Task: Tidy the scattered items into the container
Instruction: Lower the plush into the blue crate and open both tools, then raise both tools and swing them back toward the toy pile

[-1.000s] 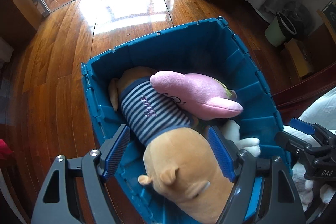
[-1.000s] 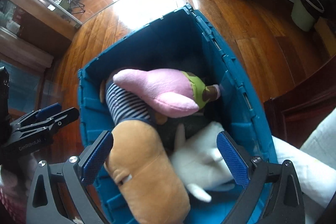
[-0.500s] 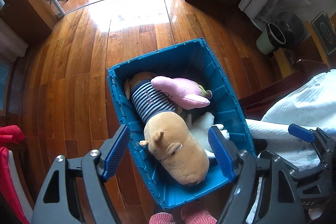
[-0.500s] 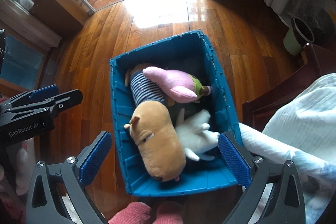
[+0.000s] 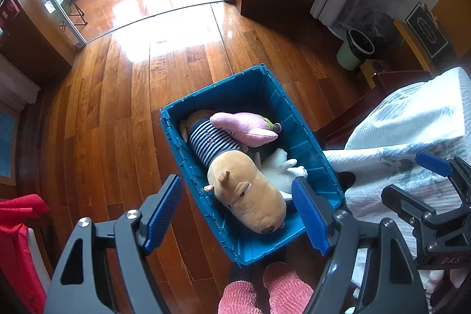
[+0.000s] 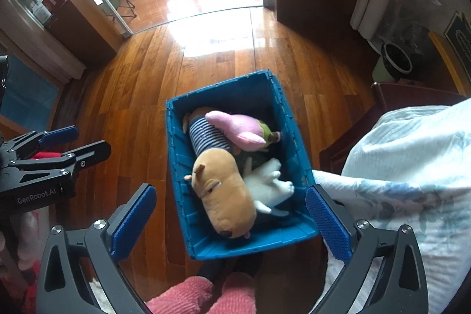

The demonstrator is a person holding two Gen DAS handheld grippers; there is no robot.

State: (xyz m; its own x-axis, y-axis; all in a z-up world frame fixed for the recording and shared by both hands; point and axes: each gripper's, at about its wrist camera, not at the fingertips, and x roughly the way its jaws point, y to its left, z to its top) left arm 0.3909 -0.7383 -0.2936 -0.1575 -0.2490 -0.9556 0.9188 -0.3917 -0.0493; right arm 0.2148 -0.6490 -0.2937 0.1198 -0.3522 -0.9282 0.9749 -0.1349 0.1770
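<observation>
A blue plastic crate (image 5: 265,249) (image 6: 176,175) stands on the wooden floor. Inside lie a tan plush dog in a striped shirt (image 5: 250,196) (image 6: 226,187), a pink plush (image 5: 241,127) (image 6: 232,128) across its back, and a white plush (image 5: 282,169) (image 6: 270,181) on the right side. My left gripper (image 5: 238,214) is open and empty, held high above the crate's near end. My right gripper (image 6: 232,222) is open and empty, also high above the crate.
A bed with a white quilt (image 5: 406,131) (image 6: 412,161) stands right of the crate. A green bin (image 5: 353,49) stands at the far right. Pink slippers (image 5: 265,293) (image 6: 206,296) are just below the crate. Red cloth (image 5: 17,240) lies at the left.
Both grippers have risen well away from the crate, which now looks much smaller. They stay open. The plush toys have not moved.
</observation>
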